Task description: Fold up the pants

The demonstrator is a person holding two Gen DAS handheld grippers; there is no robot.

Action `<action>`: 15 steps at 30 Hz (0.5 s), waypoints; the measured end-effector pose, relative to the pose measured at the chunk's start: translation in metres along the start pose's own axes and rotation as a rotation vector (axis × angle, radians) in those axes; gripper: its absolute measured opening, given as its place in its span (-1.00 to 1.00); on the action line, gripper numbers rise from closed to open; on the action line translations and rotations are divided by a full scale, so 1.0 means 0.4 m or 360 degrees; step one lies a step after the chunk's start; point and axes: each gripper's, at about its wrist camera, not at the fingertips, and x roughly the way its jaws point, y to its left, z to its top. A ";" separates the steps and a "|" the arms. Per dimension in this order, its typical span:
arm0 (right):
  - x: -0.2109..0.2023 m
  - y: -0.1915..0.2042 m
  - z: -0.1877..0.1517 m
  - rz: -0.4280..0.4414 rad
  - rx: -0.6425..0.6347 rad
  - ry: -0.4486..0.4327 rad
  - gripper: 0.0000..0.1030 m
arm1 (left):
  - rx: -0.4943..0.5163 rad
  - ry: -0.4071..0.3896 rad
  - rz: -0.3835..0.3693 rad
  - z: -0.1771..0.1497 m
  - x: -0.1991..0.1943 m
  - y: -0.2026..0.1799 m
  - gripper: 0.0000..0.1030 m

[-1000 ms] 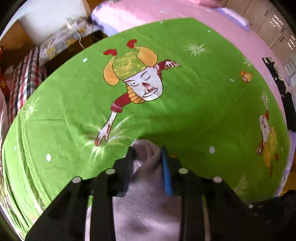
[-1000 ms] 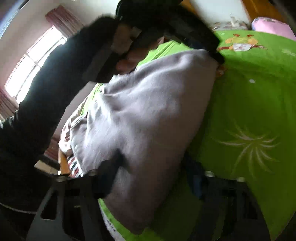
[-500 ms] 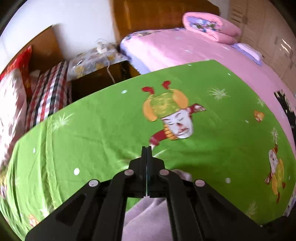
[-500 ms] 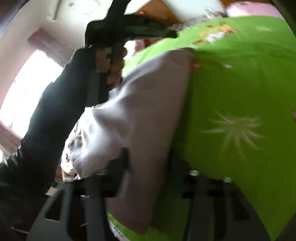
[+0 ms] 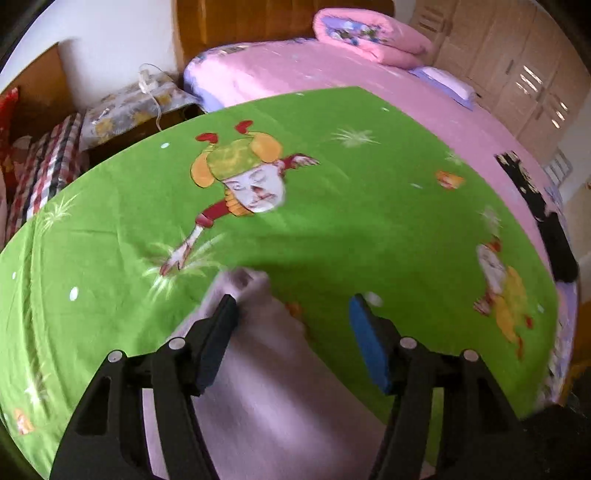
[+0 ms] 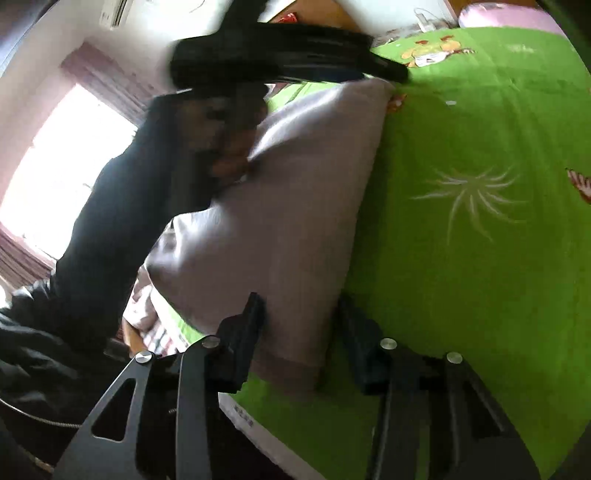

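Note:
The grey-mauve pants (image 5: pixel 273 387) lie folded on the green cartoon bedsheet (image 5: pixel 369 206). In the left wrist view my left gripper (image 5: pixel 291 306) is open, its fingers astride the pants' far corner. In the right wrist view the pants (image 6: pixel 295 221) stretch away from me as a long folded band. My right gripper (image 6: pixel 301 310) is open with its fingers either side of the near end of the band. The left gripper (image 6: pixel 388 75) and the dark-sleeved arm holding it show at the pants' far end.
A pink bed (image 5: pixel 332 70) with a rolled pink quilt (image 5: pixel 369 33) stands behind the green sheet. A nightstand (image 5: pixel 136 107) and a checked pillow (image 5: pixel 44 173) are at the left. A dark garment (image 5: pixel 546 221) lies at the right edge. Wooden wardrobes (image 5: pixel 517 70) line the back.
My left gripper, shut half a second ago, has opened and the pants corner lies on the sheet. My right gripper has opened slightly around the near end.

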 end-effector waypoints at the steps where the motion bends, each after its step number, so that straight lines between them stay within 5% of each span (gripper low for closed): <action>1: 0.003 0.008 -0.003 -0.0020 -0.0024 -0.0001 -0.16 | 0.0000 0.0026 0.0031 0.000 0.023 0.005 0.24; 2: 0.002 0.012 -0.006 -0.0042 -0.0039 -0.0007 -0.16 | 0.0017 -0.0011 0.0022 0.000 0.026 0.003 0.37; 7: -0.011 0.041 -0.016 -0.0163 -0.0111 0.0082 -0.07 | -0.0047 -0.0066 0.0030 0.005 -0.007 0.038 0.39; 10: -0.044 0.089 -0.006 -0.0371 -0.0290 0.0076 -0.05 | -0.0236 -0.0277 0.0061 0.015 -0.166 0.112 0.45; 11: -0.061 0.126 0.011 -0.0421 -0.0398 0.0010 -0.05 | -0.0308 -0.0366 0.0028 0.003 -0.246 0.145 0.64; 13: -0.079 0.181 0.037 -0.0384 -0.0543 -0.0105 -0.05 | -0.0340 -0.0484 0.0021 -0.058 -0.381 0.185 0.97; 15: -0.067 0.232 0.062 -0.0258 -0.0634 -0.0174 -0.04 | -0.0313 -0.0451 0.0065 -0.123 -0.435 0.203 0.96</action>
